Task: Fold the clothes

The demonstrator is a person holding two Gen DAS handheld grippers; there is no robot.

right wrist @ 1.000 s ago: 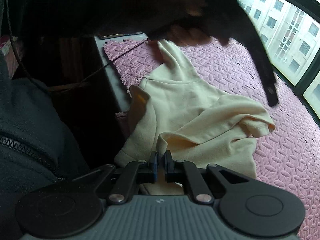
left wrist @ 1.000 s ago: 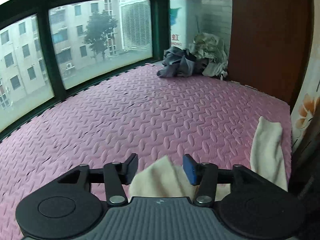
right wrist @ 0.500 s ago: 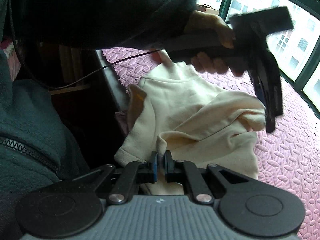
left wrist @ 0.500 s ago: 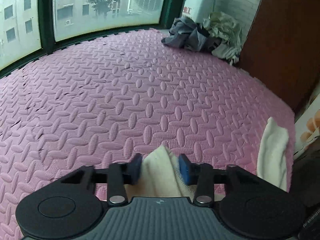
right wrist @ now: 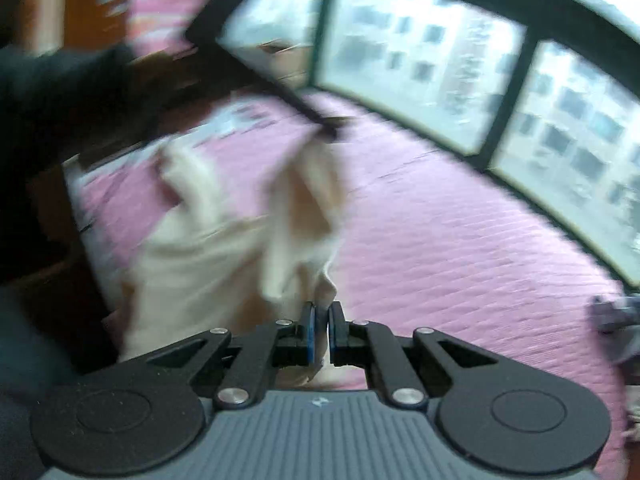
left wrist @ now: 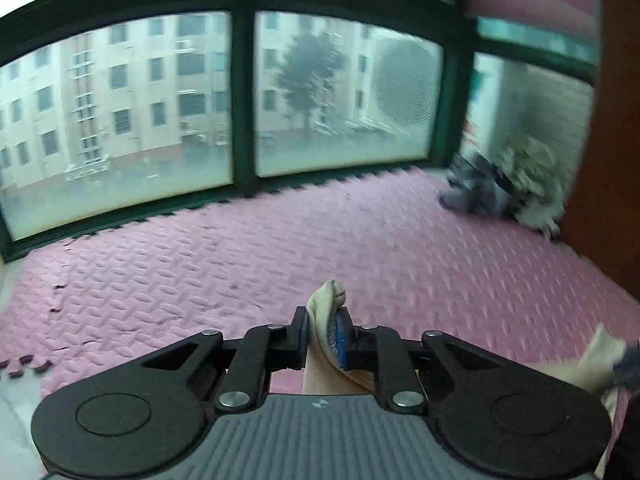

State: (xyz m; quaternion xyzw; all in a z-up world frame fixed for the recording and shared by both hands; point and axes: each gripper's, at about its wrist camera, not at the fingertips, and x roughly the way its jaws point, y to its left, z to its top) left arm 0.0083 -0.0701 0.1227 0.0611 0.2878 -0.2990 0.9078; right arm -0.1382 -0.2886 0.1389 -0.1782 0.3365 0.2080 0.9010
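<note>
A bunched cream fold of the garment (left wrist: pixel 326 300) is pinched between the closing jaws of the left hand-held gripper (left wrist: pixel 325 334), with its pads pressed on the cloth. The right hand-held gripper (right wrist: pixel 322 330) is clamped tight on another edge of the same garment (right wrist: pixel 208 264), which is hung between the two grippers above the pink mat (right wrist: pixel 460 248). In the right wrist view, part of the cloth is draped over the mat's left edge, though much is blurred. A dark sleeve (right wrist: pixel 60 92) is seen at upper left. A heap of grey and pale clothes (left wrist: pixel 504 188) is piled in the far corner by the window (left wrist: pixel 140 112), well apart.
</note>
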